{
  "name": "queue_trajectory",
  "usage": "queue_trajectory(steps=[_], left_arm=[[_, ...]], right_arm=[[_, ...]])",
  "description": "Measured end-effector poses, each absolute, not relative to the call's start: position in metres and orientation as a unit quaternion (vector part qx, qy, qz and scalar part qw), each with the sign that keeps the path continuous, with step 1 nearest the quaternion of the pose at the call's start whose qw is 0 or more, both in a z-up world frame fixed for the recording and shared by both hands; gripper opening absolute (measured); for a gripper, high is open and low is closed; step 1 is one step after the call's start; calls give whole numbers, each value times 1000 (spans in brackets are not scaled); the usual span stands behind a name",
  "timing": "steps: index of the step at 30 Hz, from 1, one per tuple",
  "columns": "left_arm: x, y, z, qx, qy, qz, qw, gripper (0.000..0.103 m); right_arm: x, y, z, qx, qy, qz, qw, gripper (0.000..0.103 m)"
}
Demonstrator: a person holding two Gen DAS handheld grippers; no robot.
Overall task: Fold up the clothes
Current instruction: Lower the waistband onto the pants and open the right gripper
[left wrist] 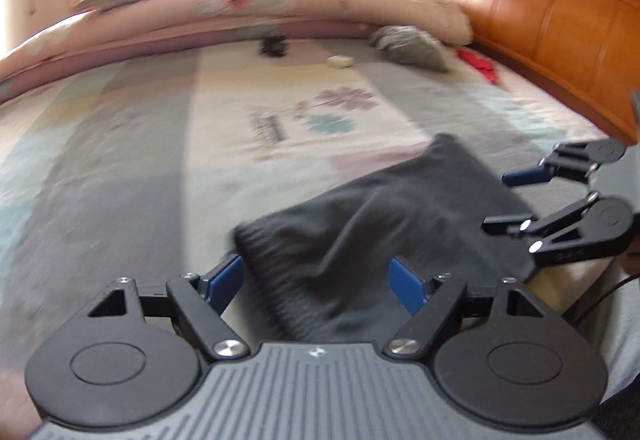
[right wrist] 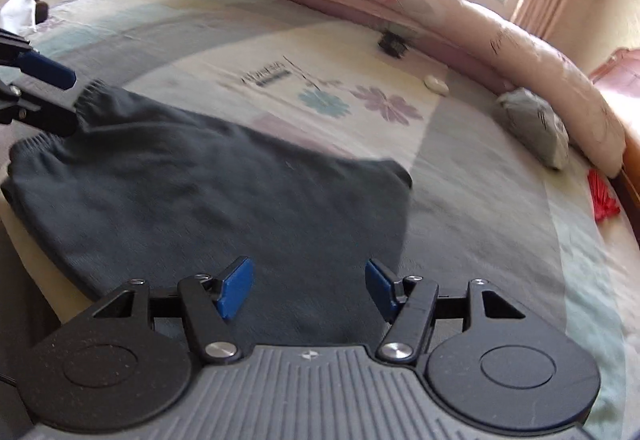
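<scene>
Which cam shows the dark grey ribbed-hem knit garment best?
Right wrist: the dark grey ribbed-hem knit garment fills the view, both ribbed edges and far corner visible on the patterned bedspread. Left wrist shows it blurrier, near edge hidden behind the left gripper.

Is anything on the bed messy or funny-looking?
Mostly tidy. The dark grey knitted garment lies rumpled near the bed's edge, with a raised crease. A small red crumpled thing and a grey bundle sit loose by the folded pink quilt.
</scene>
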State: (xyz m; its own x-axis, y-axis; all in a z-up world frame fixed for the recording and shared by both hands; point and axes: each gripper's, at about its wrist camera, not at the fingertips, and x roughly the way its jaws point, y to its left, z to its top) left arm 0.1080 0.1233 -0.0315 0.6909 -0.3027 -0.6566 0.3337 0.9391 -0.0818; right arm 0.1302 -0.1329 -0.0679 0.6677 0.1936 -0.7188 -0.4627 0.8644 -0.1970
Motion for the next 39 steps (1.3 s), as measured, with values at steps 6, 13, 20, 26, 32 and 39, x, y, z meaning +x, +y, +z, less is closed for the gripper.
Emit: queue_trajectory(steps=[6, 13, 20, 26, 32, 39], left_arm=[[154, 97, -67, 23, 382, -166, 909, 80], [136, 118, -60, 28, 382, -151, 911, 80], [140, 120, -61, -5, 392, -173, 904, 85], [147, 114, -72, -36, 409, -173, 895, 83], [160, 83, -78, -55, 413, -214, 883, 86], [172, 50, -78, -71, 421, -248, 870, 86]], right_arm=[[114, -166, -77, -124, 385, 186, 895, 72], [103, -186, -67, -89, 373, 186, 904, 73], [119, -157, -71, -90, 372, 238, 893, 73], [111, -162, -83, -72, 375, 249, 890, 83], [107, -158, -84, -75, 374, 245, 892, 86], [103, -166, -84, -54, 371, 254, 892, 92]])
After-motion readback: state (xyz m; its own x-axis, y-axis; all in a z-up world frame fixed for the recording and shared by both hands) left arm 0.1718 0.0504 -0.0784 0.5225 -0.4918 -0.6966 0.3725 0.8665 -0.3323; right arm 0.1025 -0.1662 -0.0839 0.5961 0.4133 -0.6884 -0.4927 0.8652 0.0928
